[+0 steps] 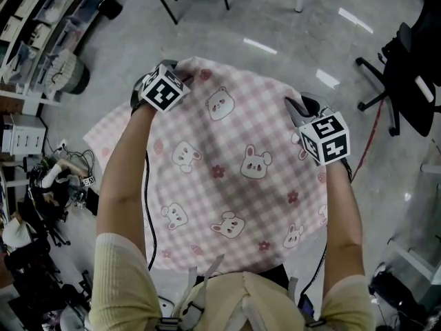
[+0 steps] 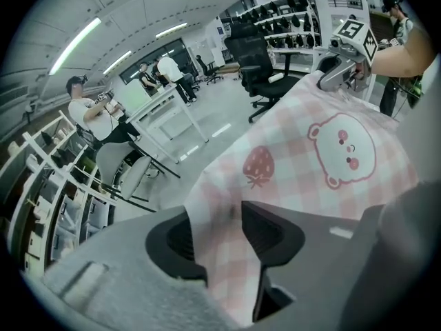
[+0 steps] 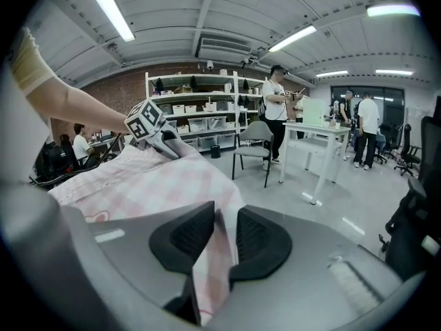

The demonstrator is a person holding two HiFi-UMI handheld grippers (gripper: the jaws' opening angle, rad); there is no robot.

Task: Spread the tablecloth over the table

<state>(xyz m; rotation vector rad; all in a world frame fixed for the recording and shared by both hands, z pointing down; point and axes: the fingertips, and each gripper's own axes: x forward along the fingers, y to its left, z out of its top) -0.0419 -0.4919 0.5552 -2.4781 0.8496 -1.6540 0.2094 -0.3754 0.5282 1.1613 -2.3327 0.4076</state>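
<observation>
Close under the person's chest the near hem of the tablecloth [image 1: 227,185] sags. From there the sheet stretches away in the air above the grey floor [image 1: 275,19], with nothing beneath to carry it. It is a pink-and-white gingham check printed with bear faces, rabbit faces and small dark-pink flowers. The left gripper view also shows a strawberry [image 2: 258,165] on it. The fabric lies mostly open between the two forearms, with soft waves along its sides. One corner juts out past the left forearm [image 1: 120,178], on the side of the shelving [image 1: 41,26].

At the cloth's far left corner sits the left tool [image 2: 217,216]. Its jaws stand apart, and the cloth's edge runs down through the gap between the ridged black pads. It drapes against one pad but is not pinched.

At the far right edge sits the right tool [image 3: 226,216]. Its jaws are drawn nearly together and press a fold of the check cloth between their pads. A narrow strip of cloth hangs out below them.

Each gripper view looks across the cloth to the other tool, which shows there with its marker cube raised above the fabric.

Farther off, a black office chair [image 1: 413,67] stands on the floor to the right, well apart from the cloth.
</observation>
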